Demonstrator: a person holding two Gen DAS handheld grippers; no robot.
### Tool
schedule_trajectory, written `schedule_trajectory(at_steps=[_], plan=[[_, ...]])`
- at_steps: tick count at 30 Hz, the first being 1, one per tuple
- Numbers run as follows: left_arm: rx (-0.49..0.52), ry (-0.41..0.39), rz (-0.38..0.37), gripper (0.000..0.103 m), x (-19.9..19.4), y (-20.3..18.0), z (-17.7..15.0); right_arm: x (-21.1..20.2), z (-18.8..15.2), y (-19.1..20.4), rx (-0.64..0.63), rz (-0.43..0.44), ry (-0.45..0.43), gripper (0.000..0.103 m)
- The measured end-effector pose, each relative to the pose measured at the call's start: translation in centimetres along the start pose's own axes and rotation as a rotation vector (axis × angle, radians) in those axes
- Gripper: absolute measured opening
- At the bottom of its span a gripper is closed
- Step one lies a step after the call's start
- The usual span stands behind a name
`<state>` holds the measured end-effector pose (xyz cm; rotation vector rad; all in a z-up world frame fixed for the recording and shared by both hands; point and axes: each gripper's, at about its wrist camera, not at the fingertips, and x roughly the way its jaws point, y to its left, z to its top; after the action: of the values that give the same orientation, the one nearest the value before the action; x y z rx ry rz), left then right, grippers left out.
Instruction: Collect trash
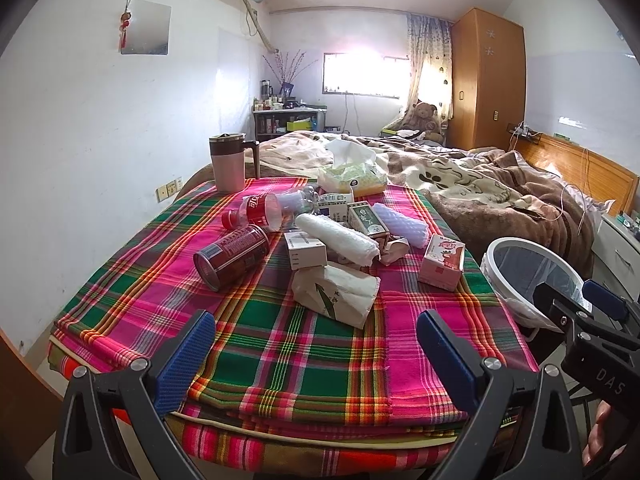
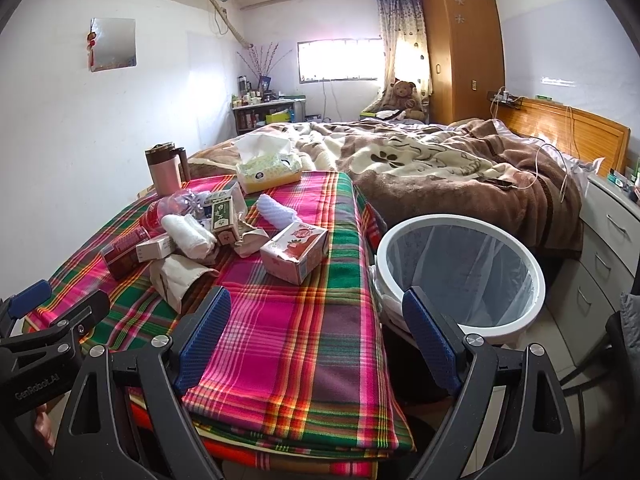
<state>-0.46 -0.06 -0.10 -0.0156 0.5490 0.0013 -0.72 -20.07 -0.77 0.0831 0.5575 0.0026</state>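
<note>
The left gripper [image 1: 316, 356] has its jaws wide apart and holds nothing. The right gripper [image 2: 316, 340] has its jaws wide apart too, with nothing between them. Both hang over the near edge of the plaid cloth [image 1: 280, 344].

The trash sits in a pile ahead of the left jaws, well apart from them. A paper bag [image 1: 336, 292] is the closest piece, straight ahead. A red can [image 1: 232, 256] lies on its side ahead and to the left. A pink box [image 2: 296, 252] lies ahead of the right jaws, a little left. The white bin [image 2: 460, 276] stands just beyond the right jaw, beside the cloth.
</note>
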Motion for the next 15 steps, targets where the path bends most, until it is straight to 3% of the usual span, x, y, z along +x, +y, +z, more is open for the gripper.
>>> schedule_trajectory(at_steps=[15], plan=[[-0.001, 0.004, -0.001, 0.102, 0.02, 0.3, -0.05, -0.07, 0.06, -0.11, -0.001, 0.0, -0.002, 0.089]])
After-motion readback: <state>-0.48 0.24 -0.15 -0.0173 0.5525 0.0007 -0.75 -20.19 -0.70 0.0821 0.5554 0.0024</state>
